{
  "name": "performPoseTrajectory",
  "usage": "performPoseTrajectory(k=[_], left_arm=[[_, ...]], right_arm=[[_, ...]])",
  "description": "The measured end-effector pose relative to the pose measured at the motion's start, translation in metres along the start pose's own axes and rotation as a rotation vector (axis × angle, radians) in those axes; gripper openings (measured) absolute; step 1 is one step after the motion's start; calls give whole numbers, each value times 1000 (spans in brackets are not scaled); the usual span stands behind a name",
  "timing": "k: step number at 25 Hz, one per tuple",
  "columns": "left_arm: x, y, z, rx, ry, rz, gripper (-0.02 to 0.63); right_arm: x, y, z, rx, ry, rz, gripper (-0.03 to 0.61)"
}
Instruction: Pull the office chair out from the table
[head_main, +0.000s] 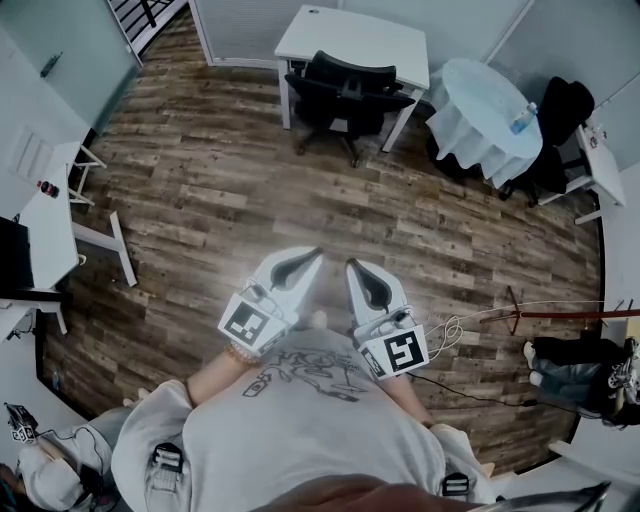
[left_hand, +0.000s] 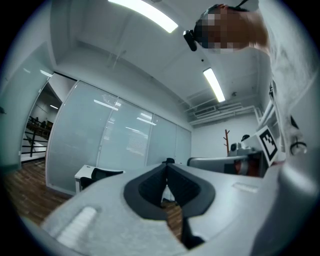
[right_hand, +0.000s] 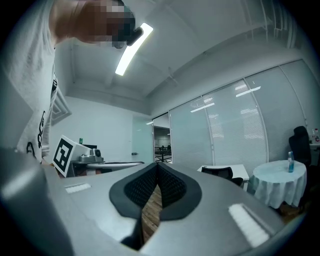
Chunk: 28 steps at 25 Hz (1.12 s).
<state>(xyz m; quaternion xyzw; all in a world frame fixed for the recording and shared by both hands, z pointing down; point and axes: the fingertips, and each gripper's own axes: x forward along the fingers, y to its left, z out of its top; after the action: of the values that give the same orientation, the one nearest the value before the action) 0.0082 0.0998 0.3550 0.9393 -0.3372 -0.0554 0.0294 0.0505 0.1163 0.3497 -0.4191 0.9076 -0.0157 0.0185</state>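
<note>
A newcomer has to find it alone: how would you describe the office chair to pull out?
At the far end of the wood floor a white rectangular desk stands by the frosted partition. The black office chair is pushed in at its near side; the other dark chair stands by the cloth-covered round table.

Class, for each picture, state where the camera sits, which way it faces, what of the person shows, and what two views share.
Head view: on the head, facing steeply down; shirt, left gripper, right gripper show.
Left gripper view: on that gripper, level, toward the glass wall; shut jaws, shirt.
Right gripper view: the same, level; shut jaws, shirt.
Shared: all three show the office chair.
</note>
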Motion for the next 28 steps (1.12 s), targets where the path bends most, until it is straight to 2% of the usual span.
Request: performPoseTrajectory(k=[10,14,17,28], left_arm=[[38,-22,-21,-18,-2,25,2],[45,-25,-26,-18,-2,41,2],[51,-24,-29,-15,2,51,2],[82,5,-30,-11,-21,36,2]], right_arm=[[-21,-37,-14,-11,20,27,6],[-29,-44,-9,63,-45,89,5],[-29,-51,-10,78,-46,118,5],[2,-83,-19,47,-33,101,5]])
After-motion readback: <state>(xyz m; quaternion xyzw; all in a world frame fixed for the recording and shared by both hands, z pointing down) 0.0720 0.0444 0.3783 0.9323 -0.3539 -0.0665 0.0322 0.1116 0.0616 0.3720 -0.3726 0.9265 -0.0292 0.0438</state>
